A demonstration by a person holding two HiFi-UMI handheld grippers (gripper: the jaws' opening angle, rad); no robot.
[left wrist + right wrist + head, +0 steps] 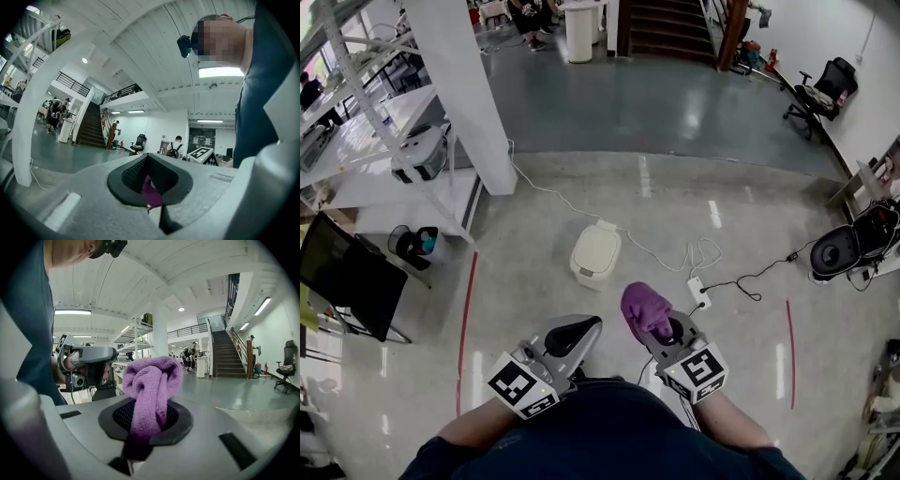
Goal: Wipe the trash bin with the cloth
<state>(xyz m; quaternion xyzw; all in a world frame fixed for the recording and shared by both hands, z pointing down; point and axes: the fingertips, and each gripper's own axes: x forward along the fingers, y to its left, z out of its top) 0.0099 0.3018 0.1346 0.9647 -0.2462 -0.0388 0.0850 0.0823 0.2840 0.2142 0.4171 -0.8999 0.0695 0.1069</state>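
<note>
Cloth, soft and light (it bunches readily), sits clamped in the right gripper, well short of the trash bin. The left gripper has its jaws together, empty. That bin probably slides easily.

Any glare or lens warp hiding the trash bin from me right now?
Head view: fisheye bends the edges, lamp glare streaks the glossy floor, yet the cream lidded trash bin is sharp. Right gripper view: the purple terry cloth blocks the centre, in focus. Left gripper view: dark vignetted corners.
</note>
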